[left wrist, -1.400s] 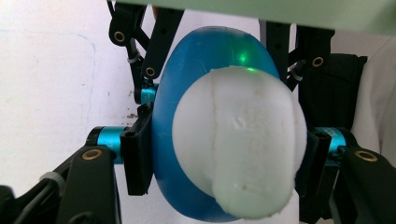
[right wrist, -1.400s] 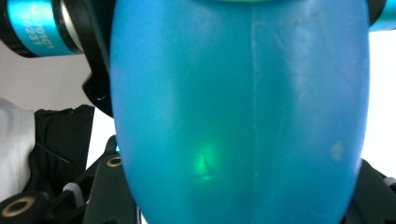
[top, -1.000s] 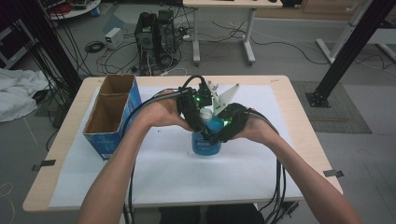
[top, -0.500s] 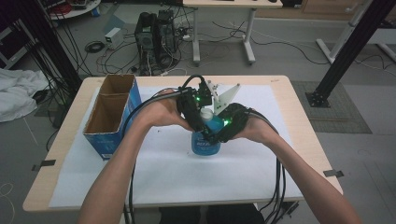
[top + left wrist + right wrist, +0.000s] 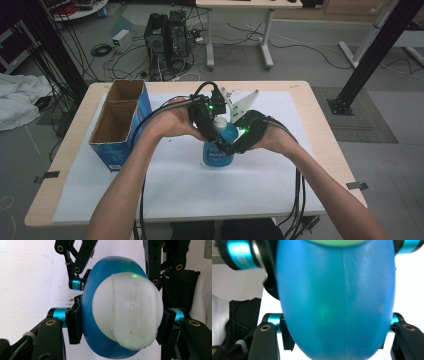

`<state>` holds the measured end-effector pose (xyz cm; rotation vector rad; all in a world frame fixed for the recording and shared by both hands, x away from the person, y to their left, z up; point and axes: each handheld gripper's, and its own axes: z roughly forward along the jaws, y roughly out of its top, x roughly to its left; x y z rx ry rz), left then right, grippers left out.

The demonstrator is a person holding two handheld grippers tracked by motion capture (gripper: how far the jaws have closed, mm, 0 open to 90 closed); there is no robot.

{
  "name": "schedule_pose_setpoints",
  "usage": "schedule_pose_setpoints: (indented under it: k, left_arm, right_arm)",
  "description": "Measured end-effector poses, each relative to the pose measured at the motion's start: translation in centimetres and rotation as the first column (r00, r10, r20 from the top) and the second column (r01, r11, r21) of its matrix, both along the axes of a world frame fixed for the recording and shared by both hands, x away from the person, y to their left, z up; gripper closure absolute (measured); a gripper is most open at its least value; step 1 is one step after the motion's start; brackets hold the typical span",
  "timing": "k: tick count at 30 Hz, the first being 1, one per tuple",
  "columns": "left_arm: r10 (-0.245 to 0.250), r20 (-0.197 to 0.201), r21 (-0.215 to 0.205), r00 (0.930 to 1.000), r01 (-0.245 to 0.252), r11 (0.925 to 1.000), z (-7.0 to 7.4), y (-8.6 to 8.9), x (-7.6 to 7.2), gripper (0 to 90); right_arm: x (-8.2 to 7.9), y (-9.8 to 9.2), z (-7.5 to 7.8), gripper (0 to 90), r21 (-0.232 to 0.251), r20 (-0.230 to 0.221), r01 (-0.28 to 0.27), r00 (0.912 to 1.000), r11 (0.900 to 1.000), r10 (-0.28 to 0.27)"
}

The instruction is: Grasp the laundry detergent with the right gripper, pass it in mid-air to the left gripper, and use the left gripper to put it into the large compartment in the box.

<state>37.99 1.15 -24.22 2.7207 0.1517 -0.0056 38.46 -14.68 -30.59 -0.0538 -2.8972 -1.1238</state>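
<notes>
- Standing at the table's (image 5: 300, 100) left edge is one open blue cardboard box (image 5: 120, 125), with bare white sheet before and right of the bottle.
- One blue bottle (image 5: 218, 150) with a white cap (image 5: 127, 312) stands mid-table; its label print is too small to read.
- Left gripper (image 5: 207, 122) clamps the bottle's top.
- Right gripper (image 5: 239, 142) has just been opening, jaws flanking the body; grip unclear.

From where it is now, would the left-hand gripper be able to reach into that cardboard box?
Probably not at once. The left gripper is shut on the blue bottle, so it would need to let go first. After that the way looks free: the cardboard box stands open-topped on its own side.
</notes>
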Motion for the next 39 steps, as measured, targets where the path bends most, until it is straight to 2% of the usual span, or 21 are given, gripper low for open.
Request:
schedule_pose_setpoints:
  k: [2,3,4,6,17,20,21,23,29,30,31,32,34,39]
  left_arm:
    - [-0.004,0.001,0.004,1.0,0.004,1.0,0.0,0.0,0.0,38.0]
    - [0.014,-0.004,-0.01,0.9999,-0.014,0.9999,-0.1,0.0,-0.2,38.1]
    - [0.005,-0.001,0.0,1.0,-0.005,1.0,0.0,0.1,-0.1,38.0]
    - [0.003,0.005,-0.005,1.0,-0.003,1.0,0.1,0.1,-0.2,38.1]
    - [0.003,-0.007,0.003,1.0,-0.003,1.0,0.1,0.1,-0.3,38.0]
    - [0.008,-0.003,0.004,1.0,-0.008,1.0,0.1,0.1,-0.4,38.0]
    - [-0.007,0.003,0.01,1.0,0.007,0.9999,0.1,0.2,-0.2,38.0]
    - [-0.002,0.002,0.007,1.0,0.002,1.0,0.2,0.3,-0.3,38.0]
    - [-0.002,0.002,0.006,1.0,0.002,1.0,0.4,0.4,-0.4,38.0]
    - [-0.011,0.016,0.015,0.9998,0.011,0.9998,0.4,0.4,-0.3,38.0]
    - [-0.005,0.003,0.013,1.0,0.005,0.9999,0.4,0.4,-0.4,38.0]
    - [0.0,0.003,0.009,1.0,0.0,1.0,0.4,0.5,-0.4,38.0]
    - [0.001,0.009,0.014,1.0,-0.001,0.9999,0.5,0.6,-0.4,38.0]
    - [0.019,-0.008,0.012,0.9998,-0.019,0.9997,0.5,0.9,-0.5,38.0]
  right_arm:
    - [0.0,-0.1,0.0,34.9,0.0,-0.001,-0.002,1.0,1.0,0.002]
    - [0.0,-0.1,0.0,34.4,0.0,-0.003,0.004,1.0,1.0,-0.004]
    - [0.0,-0.1,0.0,34.1,0.005,0.004,0.007,1.0,1.0,-0.007]
    - [0.0,-0.1,0.0,32.4,0.001,-0.004,0.006,1.0,1.0,-0.006]
    - [-0.2,-0.1,0.0,28.9,-0.006,-0.006,0.003,1.0,1.0,-0.003]
    - [-0.2,-0.1,0.0,26.4,-0.004,-0.007,0.002,1.0,1.0,-0.002]
    - [-0.3,-0.1,0.0,25.9,-0.004,-0.003,0.031,0.9995,1.0,-0.031]
    - [-0.3,-0.1,0.0,23.2,-0.006,-0.005,0.036,0.9993,0.999,-0.036]
    - [-0.3,-0.2,0.0,22.9,-0.011,-0.008,0.034,0.9994,0.999,-0.035]
    - [-0.2,-0.2,-0.1,22.8,-0.007,-0.009,0.032,0.9995,0.999,-0.032]
    - [-0.3,-0.3,0.0,22.7,-0.009,-0.017,0.033,0.9993,0.999,-0.033]
    - [-0.1,-0.3,0.0,22.7,0.005,0.0,0.03,0.9995,1.0,-0.03]
    - [-0.1,-0.5,0.1,22.6,-0.003,-0.004,0.034,0.9994,0.999,-0.034]
    - [-0.1,-1.1,0.1,22.5,-0.019,-0.012,0.056,0.9983,0.998,-0.056]
